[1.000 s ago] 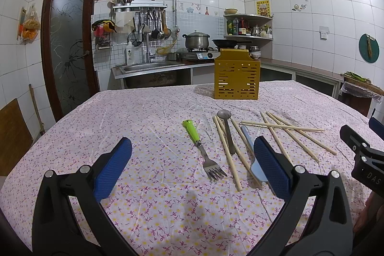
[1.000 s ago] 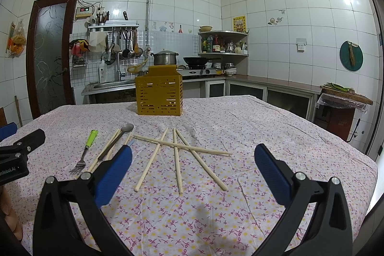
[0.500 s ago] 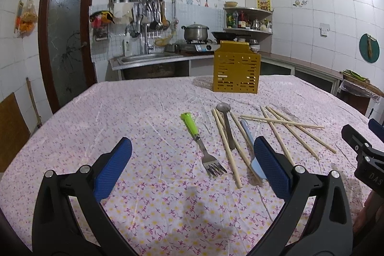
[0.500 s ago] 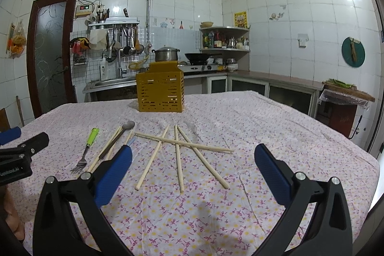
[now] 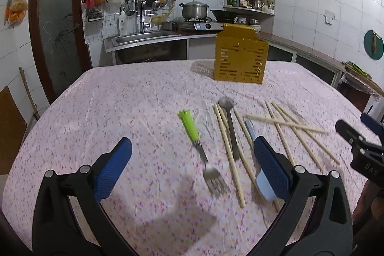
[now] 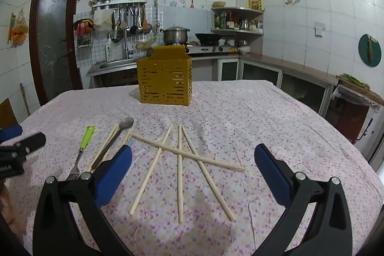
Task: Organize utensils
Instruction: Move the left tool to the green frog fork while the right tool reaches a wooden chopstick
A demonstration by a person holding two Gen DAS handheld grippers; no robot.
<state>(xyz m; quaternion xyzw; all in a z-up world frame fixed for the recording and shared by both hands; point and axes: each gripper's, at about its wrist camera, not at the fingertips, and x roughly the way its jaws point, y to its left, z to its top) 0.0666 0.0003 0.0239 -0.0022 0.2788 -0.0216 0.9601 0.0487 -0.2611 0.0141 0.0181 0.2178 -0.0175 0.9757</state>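
A yellow slotted utensil holder [image 5: 240, 60] [image 6: 165, 79] stands upright at the far side of the table. In front of it lie a green-handled fork [image 5: 200, 146] [image 6: 82, 148], a metal spoon [image 5: 229, 119] [image 6: 116, 137], a light blue utensil [image 5: 259, 172] and several wooden chopsticks [image 5: 285, 122] [image 6: 180, 164], some crossed. My left gripper [image 5: 192, 167] hovers open just short of the fork, empty. My right gripper [image 6: 192, 174] hangs open over the crossed chopsticks, empty. Each gripper shows at the edge of the other's view.
The table carries a pink floral cloth [image 5: 134, 102] [image 6: 259, 116]. Behind it run a sink counter [image 5: 144, 36], a stove with a pot [image 5: 194, 10], shelves and a brown door [image 5: 57, 23]. A low side table [image 6: 355, 92] stands off the right edge.
Both grippers have moved forward and tilted down toward the utensils, the left closing on the fork. Nothing on the table has moved; both stay open.
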